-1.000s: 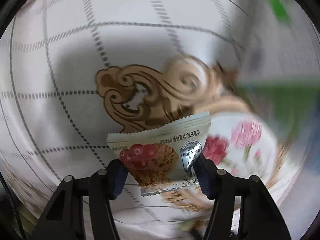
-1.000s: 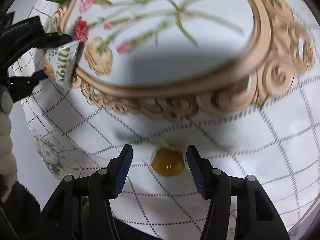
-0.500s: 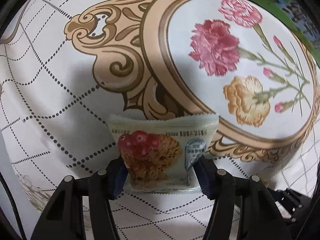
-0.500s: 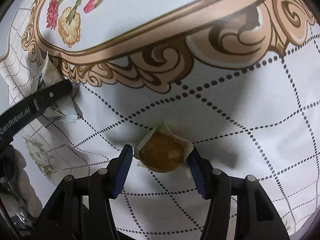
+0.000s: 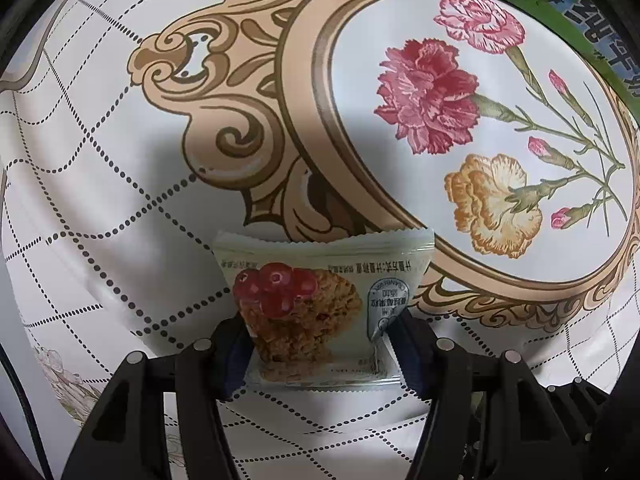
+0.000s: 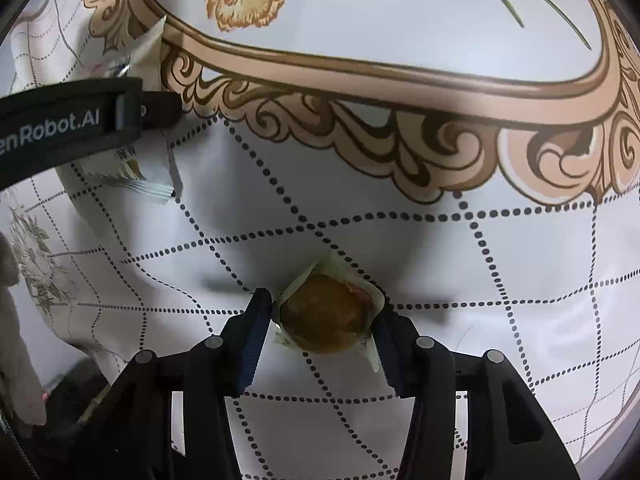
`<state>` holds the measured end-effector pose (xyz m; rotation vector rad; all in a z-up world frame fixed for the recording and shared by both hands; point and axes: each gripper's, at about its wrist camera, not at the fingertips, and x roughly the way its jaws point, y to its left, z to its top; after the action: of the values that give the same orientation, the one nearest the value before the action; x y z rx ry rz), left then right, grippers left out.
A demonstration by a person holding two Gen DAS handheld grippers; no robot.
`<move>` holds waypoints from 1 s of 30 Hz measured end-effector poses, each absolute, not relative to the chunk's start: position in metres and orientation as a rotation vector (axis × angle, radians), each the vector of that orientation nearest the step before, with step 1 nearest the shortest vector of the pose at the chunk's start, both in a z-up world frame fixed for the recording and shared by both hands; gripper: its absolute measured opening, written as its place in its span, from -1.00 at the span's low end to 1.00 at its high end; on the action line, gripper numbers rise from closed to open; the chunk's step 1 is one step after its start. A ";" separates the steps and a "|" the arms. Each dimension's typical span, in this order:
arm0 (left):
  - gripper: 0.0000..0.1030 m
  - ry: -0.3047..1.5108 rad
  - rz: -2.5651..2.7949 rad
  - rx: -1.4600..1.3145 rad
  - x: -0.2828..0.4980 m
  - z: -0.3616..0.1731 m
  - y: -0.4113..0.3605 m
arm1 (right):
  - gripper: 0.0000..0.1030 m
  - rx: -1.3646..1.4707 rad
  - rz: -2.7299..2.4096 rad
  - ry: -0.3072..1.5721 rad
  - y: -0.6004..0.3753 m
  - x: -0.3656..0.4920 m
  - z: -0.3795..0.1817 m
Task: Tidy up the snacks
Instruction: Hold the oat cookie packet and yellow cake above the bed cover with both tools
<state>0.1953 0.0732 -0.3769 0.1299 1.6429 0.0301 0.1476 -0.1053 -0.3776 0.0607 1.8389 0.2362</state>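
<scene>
In the left wrist view my left gripper (image 5: pixel 320 342) is shut on a pale snack packet (image 5: pixel 324 300) printed with an oat cookie and red berries, held just above the tablecloth. The right wrist view shows my right gripper (image 6: pixel 322 314) pointing down at a small round brown pastry in a clear wrapper (image 6: pixel 324 318) on the cloth. Its jaws are closing, and the pads touch the wrapper's two sides. At the left of that view a finger (image 6: pixel 120 116) of the left gripper crosses the snack packet (image 6: pixel 140 56).
A white tablecloth (image 6: pixel 460 280) with a dotted grid and an ornate beige floral medallion (image 5: pixel 460 160) covers the table. A green box (image 5: pixel 580 12) lies at the far right beyond the medallion. A person's finger (image 6: pixel 24 320) and the table's edge show at the lower left.
My right gripper sank onto the wrapped pastry and its jaws drew in against it. The left gripper carried the packet beside the medallion, then held still.
</scene>
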 end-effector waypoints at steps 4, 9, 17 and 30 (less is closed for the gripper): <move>0.15 1.649 0.038 0.147 0.195 -0.379 0.071 | 0.07 -0.022 0.250 1.855 -0.083 0.144 -0.387; 0.16 1.658 0.037 0.161 0.195 -0.380 0.070 | 0.03 -0.052 0.268 1.846 -0.076 0.143 -0.386; 0.18 1.672 0.045 0.172 0.198 -0.383 0.066 | 0.13 -0.060 0.288 1.843 -0.051 0.125 -0.390; 0.19 1.681 0.090 0.201 0.203 -0.384 0.054 | -0.05 0.041 0.331 1.744 -0.062 0.103 -0.377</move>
<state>0.2031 0.0541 -0.3837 0.2008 1.6809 0.0900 0.1030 -0.0617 -0.3768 0.0411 1.7442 0.3308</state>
